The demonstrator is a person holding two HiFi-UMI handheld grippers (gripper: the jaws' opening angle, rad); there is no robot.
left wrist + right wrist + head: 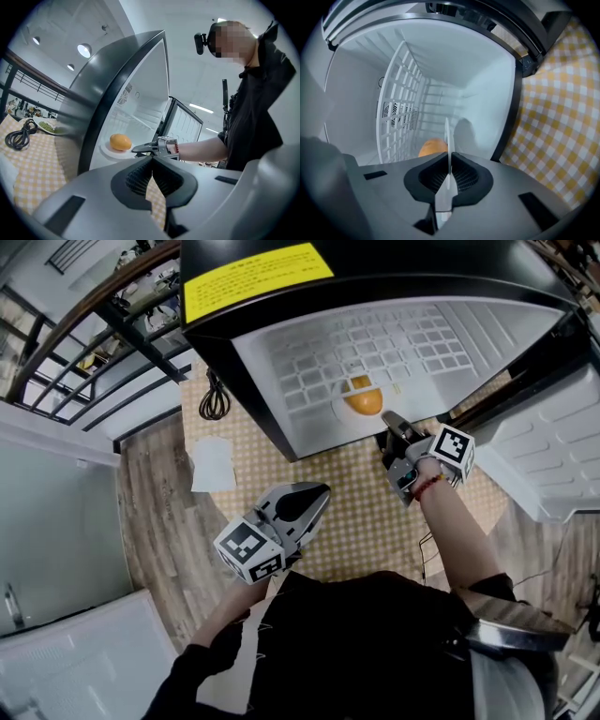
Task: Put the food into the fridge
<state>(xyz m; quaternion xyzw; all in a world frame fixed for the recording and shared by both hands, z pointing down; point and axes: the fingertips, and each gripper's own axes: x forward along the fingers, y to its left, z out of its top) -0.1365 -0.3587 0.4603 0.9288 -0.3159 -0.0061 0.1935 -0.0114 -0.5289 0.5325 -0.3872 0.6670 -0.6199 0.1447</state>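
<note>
The right gripper [449,163] is pinching the plate [112,153]; tipping it could roll the orange [120,141] off. The left gripper [152,165] is closed, holding nothing.

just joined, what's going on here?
A person is loading an open fridge. The right gripper is clamped on the rim of a plate carrying an orange fruit. The plate is inside the fridge, not yet released. The left gripper is shut and empty, held back over the checked cloth.
</note>
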